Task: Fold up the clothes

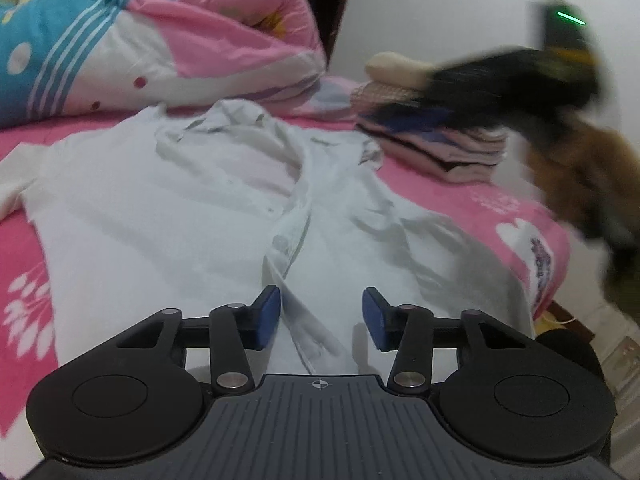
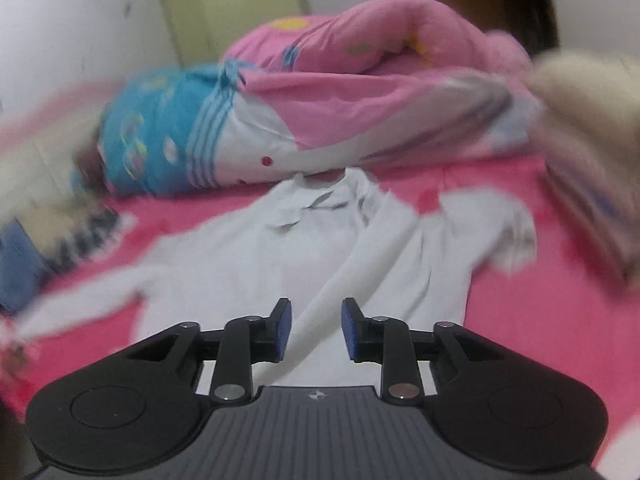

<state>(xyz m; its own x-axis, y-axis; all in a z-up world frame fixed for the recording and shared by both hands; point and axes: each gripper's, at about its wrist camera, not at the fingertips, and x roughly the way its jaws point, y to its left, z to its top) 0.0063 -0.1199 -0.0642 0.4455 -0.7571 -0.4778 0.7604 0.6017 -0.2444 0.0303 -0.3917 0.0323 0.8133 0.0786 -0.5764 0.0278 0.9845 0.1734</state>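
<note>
Blur smears much of the right wrist view, and a dark, streaked shape point(image 1: 560, 92) at the left view's right edge cannot be identified. Nearest, the left gripper point(image 1: 320, 318) hovers with jaws apart over the hem of one white collared shirt point(image 1: 180, 208), nothing between its pads. The right gripper point(image 2: 316, 328) is likewise parted and empty. The shirt lies front-up, placket open, on a pink bedsheet point(image 1: 24, 248). Beyond sit one stack of folded clothes point(image 1: 444, 144) and one rolled pink-and-blue quilt point(image 1: 160, 48).

White shirt point(image 2: 248, 264) spread on pink bed point(image 2: 540, 320), tool point(image 2: 316, 330) parted (empty), quilt point(image 2: 320, 120) behind
</note>
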